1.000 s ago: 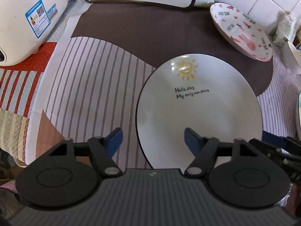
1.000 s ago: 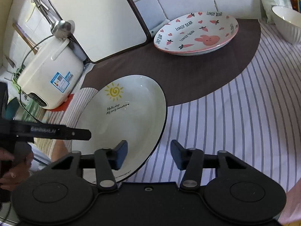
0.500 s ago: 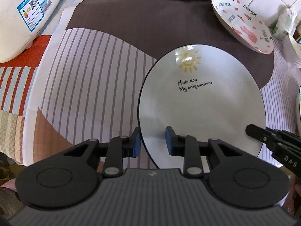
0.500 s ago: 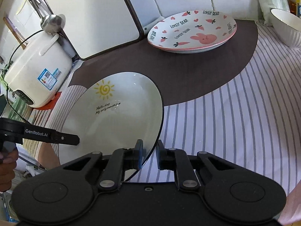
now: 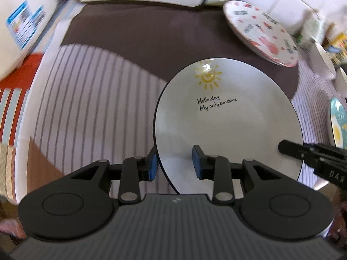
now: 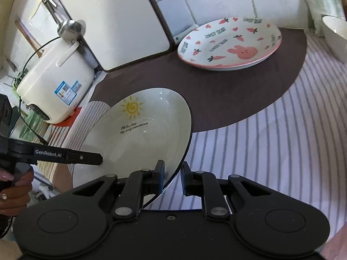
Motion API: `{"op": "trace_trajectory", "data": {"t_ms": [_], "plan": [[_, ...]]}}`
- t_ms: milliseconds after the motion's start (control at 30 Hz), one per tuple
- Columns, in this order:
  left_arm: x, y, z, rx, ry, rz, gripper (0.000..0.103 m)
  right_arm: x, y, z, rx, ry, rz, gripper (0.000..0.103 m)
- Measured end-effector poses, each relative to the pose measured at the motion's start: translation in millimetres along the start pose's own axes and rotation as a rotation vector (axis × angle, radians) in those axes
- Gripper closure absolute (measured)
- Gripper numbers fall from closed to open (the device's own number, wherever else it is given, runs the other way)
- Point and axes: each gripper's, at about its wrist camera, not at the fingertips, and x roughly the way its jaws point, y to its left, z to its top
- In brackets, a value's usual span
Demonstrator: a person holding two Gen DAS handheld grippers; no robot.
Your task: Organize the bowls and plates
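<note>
The sun plate (image 5: 227, 130), white with a dark rim, a yellow sun and the words "Hollo, day My only sunshine", sits tilted over the striped tablecloth (image 5: 91, 99), held at its near edge from both sides. The left gripper (image 5: 175, 164) pinches the plate's near-left rim, one blue pad outside it and one on its face; its jaws have just eased slightly apart with the rim between them. The right gripper (image 6: 172, 178) is clamped on the near-right rim, jaws almost together. Farther back, the rabbit plate (image 6: 229, 43) rests on the brown patch by the tiled wall, a white bowl (image 6: 335, 34) to its right. A white rice cooker (image 6: 54, 93) stands far left.
</note>
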Motion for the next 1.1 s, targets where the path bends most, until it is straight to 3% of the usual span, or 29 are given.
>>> {"op": "trace_trajectory", "data": {"t_ms": [300, 500, 767, 1000, 1100], "plan": [[6, -54, 23, 0.16, -0.021, -0.084, 0.072, -47, -24, -12, 0.061, -0.073, -0.077, 0.081], [23, -87, 32, 0.208, 0.033, -0.173, 0.072, -78, -48, -27, 0.141, -0.145, -0.148, 0.081], [36, -118, 42, 0.259, 0.027, -0.197, 0.073, -84, -80, -38, 0.185, -0.158, -0.196, 0.081], [47, -125, 29, 0.291, 0.046, -0.113, 0.074, -65, -92, -51, 0.236, -0.133, -0.205, 0.081], [46, -120, 30, 0.24, 0.072, -0.136, 0.078, -65, -90, -51, 0.261, -0.139, -0.235, 0.082]]}}
